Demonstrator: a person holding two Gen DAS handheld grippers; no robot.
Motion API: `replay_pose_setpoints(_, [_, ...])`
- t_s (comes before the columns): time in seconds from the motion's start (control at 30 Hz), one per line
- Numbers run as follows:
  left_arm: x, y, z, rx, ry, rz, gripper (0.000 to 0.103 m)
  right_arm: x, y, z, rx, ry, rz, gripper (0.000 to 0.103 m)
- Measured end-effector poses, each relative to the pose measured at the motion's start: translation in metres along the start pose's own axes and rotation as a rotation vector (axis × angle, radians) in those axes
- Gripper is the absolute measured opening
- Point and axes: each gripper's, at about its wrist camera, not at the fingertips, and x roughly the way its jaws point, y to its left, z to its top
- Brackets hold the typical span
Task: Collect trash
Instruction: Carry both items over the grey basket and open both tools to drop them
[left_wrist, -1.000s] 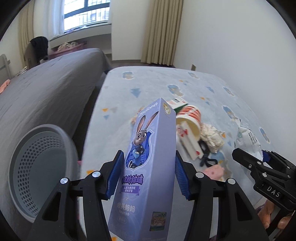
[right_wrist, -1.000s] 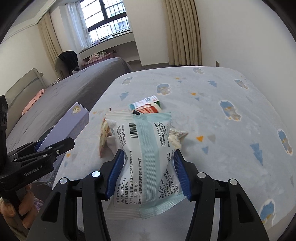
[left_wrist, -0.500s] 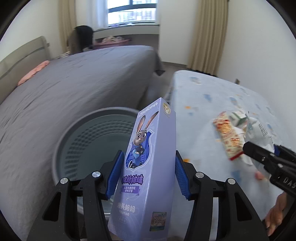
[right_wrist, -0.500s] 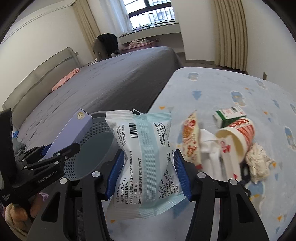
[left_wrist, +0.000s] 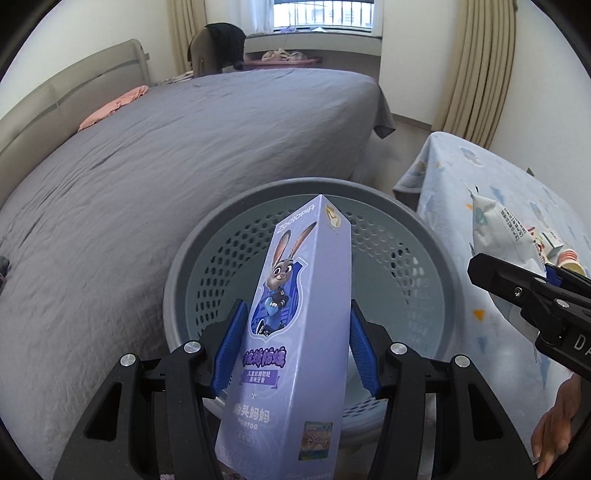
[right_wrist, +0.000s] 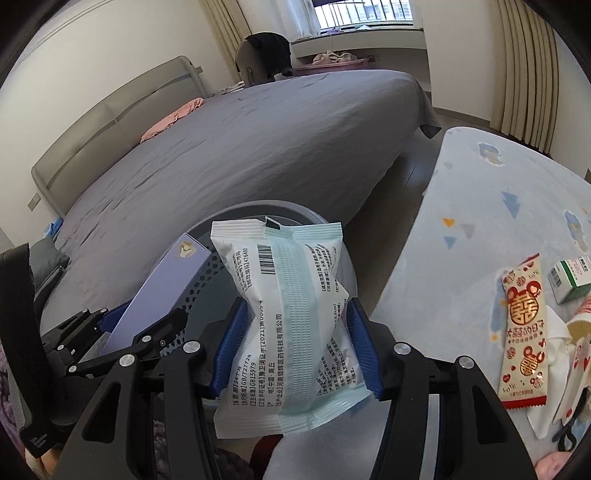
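Note:
My left gripper (left_wrist: 295, 343) is shut on a tall purple toothpaste box (left_wrist: 295, 317) with a cartoon rabbit, held upright over the round grey perforated basket (left_wrist: 424, 258). My right gripper (right_wrist: 295, 347) is shut on a white and mint sealed packet (right_wrist: 291, 314), held just right of the basket (right_wrist: 266, 210). The packet (left_wrist: 498, 229) and right gripper (left_wrist: 524, 295) show at the right of the left wrist view. The purple box (right_wrist: 162, 291) and left gripper (right_wrist: 122, 339) show at the left of the right wrist view.
A grey bed (left_wrist: 184, 155) lies behind and left of the basket. A table with a light blue patterned cloth (right_wrist: 480, 221) is at the right, holding a red-and-white snack wrapper (right_wrist: 524, 332), a small green box (right_wrist: 570, 273), a paper cup and crumpled paper.
Both grippers have swung left from the table toward the basket, carrying the box and the packet. The basket has moved from the left edge of view to straight ahead.

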Motion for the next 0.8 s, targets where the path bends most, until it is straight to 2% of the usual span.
replay_pose_setpoints(0.4, [0.009,0.019,0.006,-0.032,-0.008,0.035,0.056,0.022,0.016,0.006,-0.051,0.015,-0.009,0.054])
replay_pose_setpoints(0.43, [0.008,0.020,0.005,-0.035,-0.011,0.035,0.058,0.022,0.016,0.006,-0.054,0.014,-0.011,0.056])
replay_pose_setpoints(0.53, [0.008,0.023,0.005,-0.050,-0.013,0.040,0.066,0.019,0.018,0.006,-0.057,-0.005,-0.020,0.070])
replay_pose_setpoints(0.8, [0.008,0.025,0.006,-0.063,-0.015,0.060,0.072,0.017,0.018,0.006,-0.061,-0.017,-0.041,0.070])
